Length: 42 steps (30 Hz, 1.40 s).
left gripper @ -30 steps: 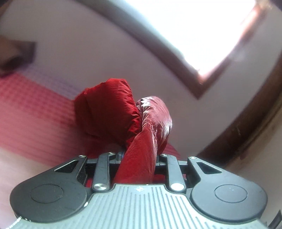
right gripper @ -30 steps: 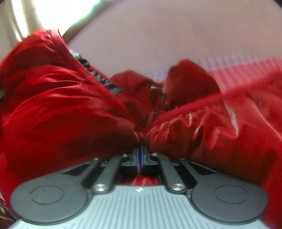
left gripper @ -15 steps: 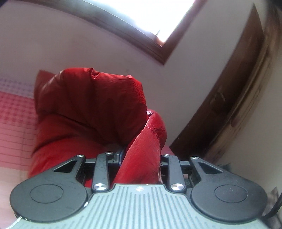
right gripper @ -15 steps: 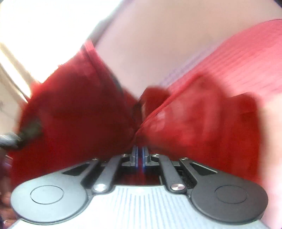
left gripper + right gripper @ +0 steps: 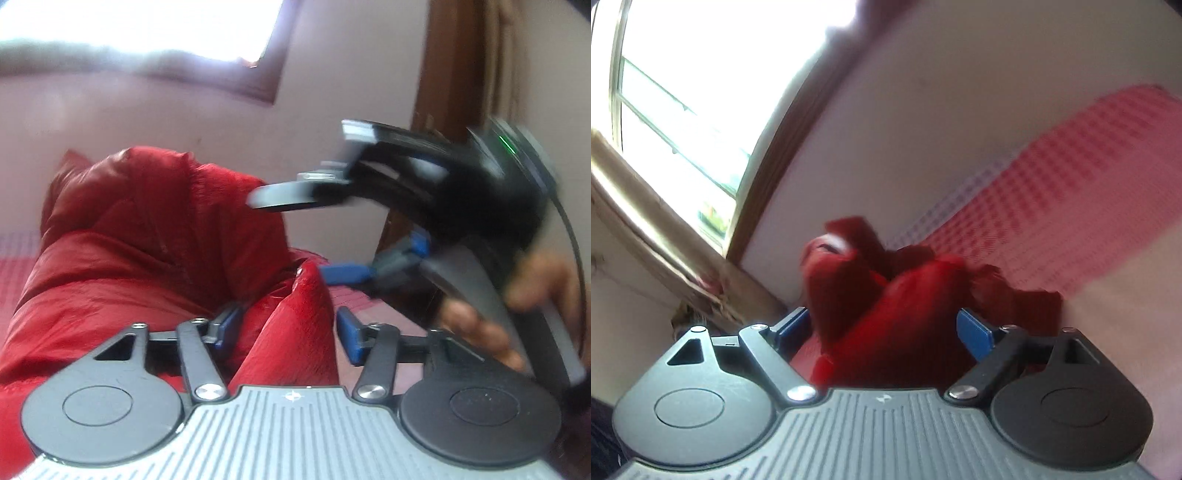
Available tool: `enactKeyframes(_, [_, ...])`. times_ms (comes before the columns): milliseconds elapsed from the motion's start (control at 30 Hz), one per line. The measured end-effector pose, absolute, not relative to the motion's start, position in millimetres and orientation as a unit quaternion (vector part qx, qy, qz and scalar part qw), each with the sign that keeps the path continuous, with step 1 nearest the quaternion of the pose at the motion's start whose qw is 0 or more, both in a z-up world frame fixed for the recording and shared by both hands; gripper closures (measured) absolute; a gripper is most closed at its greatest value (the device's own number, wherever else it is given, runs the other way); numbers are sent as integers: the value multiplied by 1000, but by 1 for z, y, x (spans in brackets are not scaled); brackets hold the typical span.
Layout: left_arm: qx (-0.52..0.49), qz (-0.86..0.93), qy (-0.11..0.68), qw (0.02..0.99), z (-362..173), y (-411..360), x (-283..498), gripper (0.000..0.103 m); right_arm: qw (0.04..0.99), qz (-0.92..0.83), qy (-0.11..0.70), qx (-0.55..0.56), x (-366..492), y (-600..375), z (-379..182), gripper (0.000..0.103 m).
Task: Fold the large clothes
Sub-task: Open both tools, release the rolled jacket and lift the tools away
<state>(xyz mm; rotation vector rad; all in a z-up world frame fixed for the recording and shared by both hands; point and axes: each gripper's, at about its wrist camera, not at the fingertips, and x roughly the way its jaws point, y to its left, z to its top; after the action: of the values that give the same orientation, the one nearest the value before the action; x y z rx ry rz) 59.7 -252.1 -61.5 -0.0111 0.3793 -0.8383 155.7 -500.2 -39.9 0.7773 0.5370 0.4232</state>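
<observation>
A shiny red padded jacket lies bunched on the bed ahead of my left gripper. Its jaws are opening: a fold of the jacket stands between the blue pads, and the right pad is clear of the cloth. My right gripper is also opening, its pads spread wide. The blurred jacket sits loose between and beyond them. In the left wrist view the right gripper hangs at the right, held by a hand, just beside the jacket's edge.
The bed carries a red-and-white checked sheet. A pale wall runs behind the bed, with a bright window in a dark wooden frame. A brown wooden door frame stands at the right.
Both grippers were shut on the red jacket and now stand open. The cloth has slipped away from the right pads. The right gripper has come into the left wrist view.
</observation>
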Motion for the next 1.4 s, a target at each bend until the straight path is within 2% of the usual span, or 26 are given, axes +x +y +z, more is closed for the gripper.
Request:
enactKeyframes(67, [19,-406,168,898,-65,-259,52,31,887,186,273,323,166,-487,-32,17])
enactKeyframes(100, [30,-406,163,899,-65,-258,48,29,900,179,274,289,169,-480,-28,30])
enactKeyframes(133, [33,-408,160,898,-65,-256,44,29,911,173,278,252,170,-474,-25,56])
enactKeyframes(200, [18,-426,160,890,-59,-242,35,26,921,162,285,210,169,-470,-24,68])
enactKeyframes(233, [4,-434,163,886,-55,-233,32,20,924,162,285,199,166,-470,-24,72])
enactKeyframes(267, [-13,-437,164,884,-50,-221,26,11,929,162,278,183,162,-470,-24,73])
enactKeyframes(333, [-35,-426,155,891,-44,-199,16,1,935,156,271,168,154,-471,-27,77])
enactKeyframes(400, [-35,-413,150,897,-44,-186,11,1,935,153,265,178,149,-479,-33,79])
enactKeyframes(433, [-28,-412,154,898,-47,-185,13,4,936,152,260,181,147,-480,-34,80])
enactKeyframes(533, [9,-421,184,888,-58,-198,21,28,935,153,249,203,138,-490,-39,83])
enactKeyframes(633, [10,-425,167,890,-62,-201,16,37,932,146,245,223,139,-502,-45,86])
enactKeyframes(700, [30,-430,144,891,-60,-212,9,37,931,138,245,231,136,-511,-50,87])
enactKeyframes(833, [99,-437,104,888,-69,-232,-5,27,923,126,249,267,132,-531,-66,87])
enactKeyframes(1033, [138,-446,126,875,-103,-251,6,28,924,85,267,259,122,-540,-93,87])
enactKeyframes(1167, [135,-454,128,871,-110,-250,14,25,953,81,183,227,95,-546,-54,87])
enactKeyframes(1233, [136,-456,127,870,-114,-256,18,19,962,120,140,202,87,-536,-26,87])
enactKeyframes(1400, [140,-456,127,870,-121,-268,10,12,967,166,173,91,124,-474,9,87])
